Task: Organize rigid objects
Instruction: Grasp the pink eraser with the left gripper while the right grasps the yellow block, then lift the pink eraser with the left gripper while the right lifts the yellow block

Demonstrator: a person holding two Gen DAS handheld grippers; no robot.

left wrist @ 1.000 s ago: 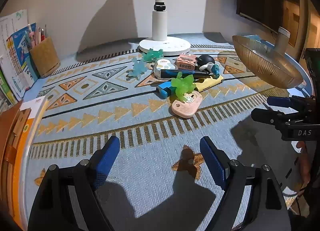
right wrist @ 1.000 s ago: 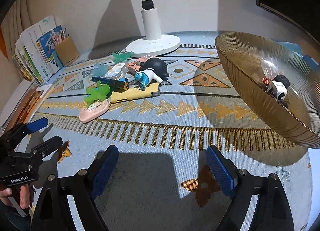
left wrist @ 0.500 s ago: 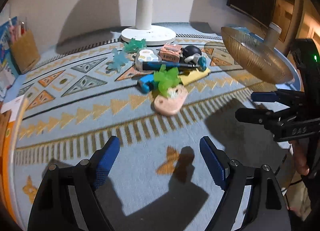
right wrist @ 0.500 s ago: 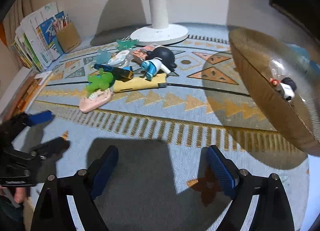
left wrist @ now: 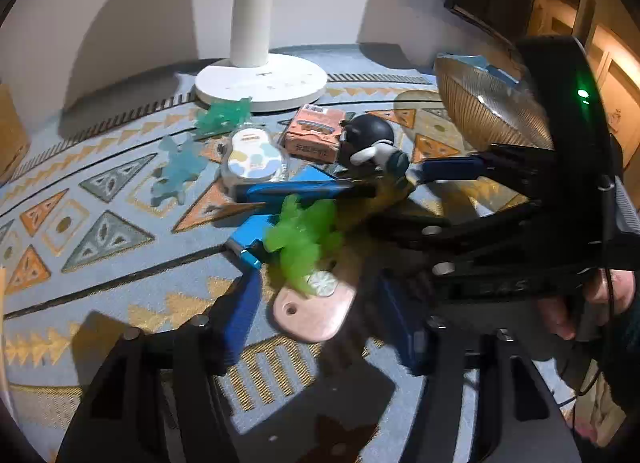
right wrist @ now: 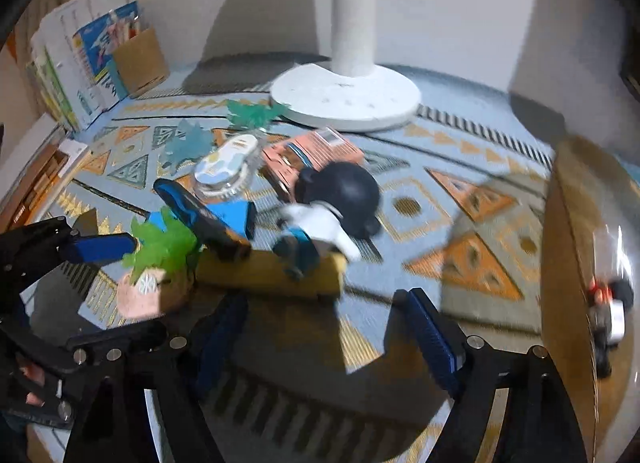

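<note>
1. My left gripper (left wrist: 316, 315) stands narrowed, its jaws having just been closing. The flat pink plastic tag with a hole (left wrist: 316, 313) lies between its blue pads (left wrist: 240, 311); I cannot confirm contact.
2. My right gripper (right wrist: 320, 327) stands fairly wide and empty, jaws also just closing. The long yellow bar-shaped object (right wrist: 268, 273) lies just ahead of it.
3. Compared with a second ago, both grippers have advanced from bare patterned rug (left wrist: 100, 223) to the toy pile. I judge two pickups are beginning.
4. The translucent green spiky toy (left wrist: 304, 231) rests on the tag.
5. Farther right, the ribbed amber glass bowl (right wrist: 568, 283), the probable destination, already holds a small figure (right wrist: 612, 311).
</note>
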